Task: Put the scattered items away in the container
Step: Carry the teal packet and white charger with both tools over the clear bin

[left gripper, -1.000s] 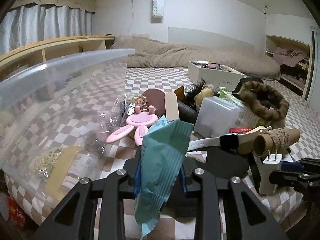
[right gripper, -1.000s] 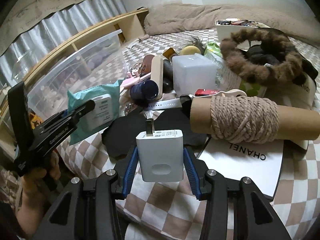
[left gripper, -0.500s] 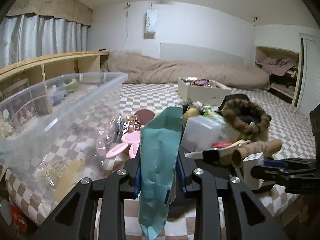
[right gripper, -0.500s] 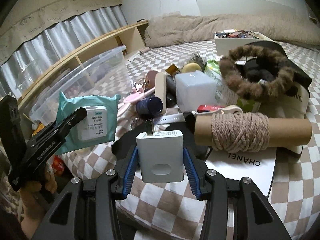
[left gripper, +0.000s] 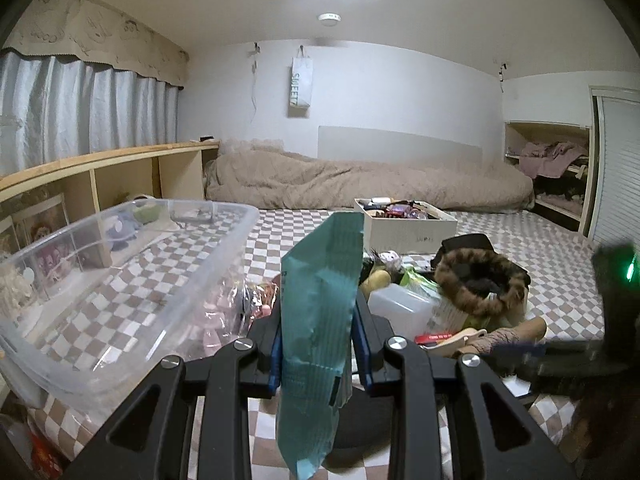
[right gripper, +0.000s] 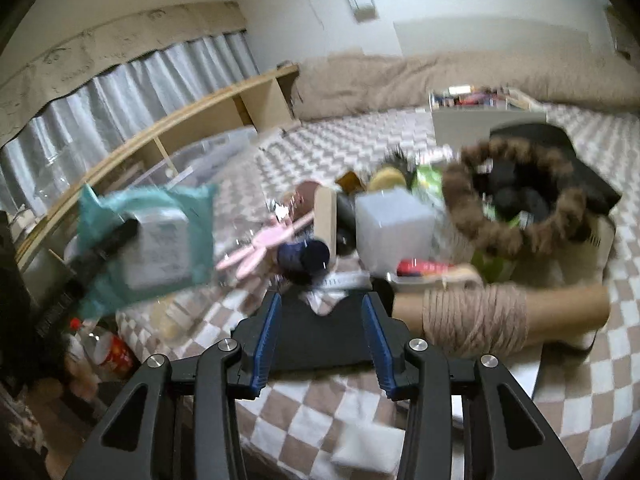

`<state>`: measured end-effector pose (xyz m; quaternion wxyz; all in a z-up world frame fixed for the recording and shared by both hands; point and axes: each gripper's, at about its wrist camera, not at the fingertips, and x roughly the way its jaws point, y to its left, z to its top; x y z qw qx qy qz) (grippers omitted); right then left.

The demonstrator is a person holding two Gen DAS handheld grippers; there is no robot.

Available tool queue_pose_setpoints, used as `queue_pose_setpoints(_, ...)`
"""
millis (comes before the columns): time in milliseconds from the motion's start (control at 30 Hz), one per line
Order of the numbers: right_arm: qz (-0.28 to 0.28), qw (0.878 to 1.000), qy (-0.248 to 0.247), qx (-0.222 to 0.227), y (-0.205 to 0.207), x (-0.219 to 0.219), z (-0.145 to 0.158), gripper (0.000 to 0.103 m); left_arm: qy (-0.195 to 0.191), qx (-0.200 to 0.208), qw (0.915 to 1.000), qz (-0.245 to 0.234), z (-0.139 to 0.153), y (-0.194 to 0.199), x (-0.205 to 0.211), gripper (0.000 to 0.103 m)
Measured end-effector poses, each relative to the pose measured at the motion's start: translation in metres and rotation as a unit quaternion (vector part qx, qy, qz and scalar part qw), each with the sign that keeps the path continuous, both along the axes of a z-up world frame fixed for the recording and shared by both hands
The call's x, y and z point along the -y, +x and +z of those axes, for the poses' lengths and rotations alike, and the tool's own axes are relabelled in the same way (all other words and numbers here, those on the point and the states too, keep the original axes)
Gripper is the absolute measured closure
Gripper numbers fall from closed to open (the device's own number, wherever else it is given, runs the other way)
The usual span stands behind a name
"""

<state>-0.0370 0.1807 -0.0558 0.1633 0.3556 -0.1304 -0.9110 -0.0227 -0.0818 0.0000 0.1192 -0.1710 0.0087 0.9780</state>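
Observation:
My left gripper (left gripper: 318,320) is shut on a teal wet-wipes pack (left gripper: 320,292), held upright above the checkered bed cover, just right of the clear plastic bin (left gripper: 132,280). The right wrist view shows the same pack (right gripper: 148,240) blurred at the left. My right gripper (right gripper: 320,304) has nothing between its blue pads, and its jaws are closing. A white charger (right gripper: 368,450) lies on the cover below it, at the bottom edge of that view. The pile of scattered items lies ahead of both grippers.
The pile holds a twine-wrapped cardboard tube (right gripper: 480,316), a brown furry ring (right gripper: 516,192), a translucent white box (right gripper: 394,232) and a pink bunny item (right gripper: 260,248). A white box of small things (left gripper: 404,224) stands behind. A wooden shelf (left gripper: 100,176) runs along the left.
The left gripper has risen with the wipes pack, and the bin now sits lower in its view. The white charger has left the right gripper's jaws and lies on the cover.

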Motion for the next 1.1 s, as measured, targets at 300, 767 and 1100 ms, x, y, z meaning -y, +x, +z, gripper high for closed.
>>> queue_pose_setpoints(300,0.031,0.995,0.045,0.087,0.041,-0.007,-0.057,0.058,0.001,0.010,0.9999,-0.002,-0.005,-0.003,0.000,0.074)
queue_pose_setpoints(767,-0.052,0.989,0.053,0.130,0.046,0.032,-0.106,0.028,0.014,0.023,0.9995,-0.015,-0.015,-0.010,-0.005,0.074)
queue_pose_setpoints(1100,-0.052,0.989,0.055,0.128,0.040,0.025,-0.109,0.047,0.015,0.022,0.9995,-0.015,-0.015,-0.010,-0.004,0.074)
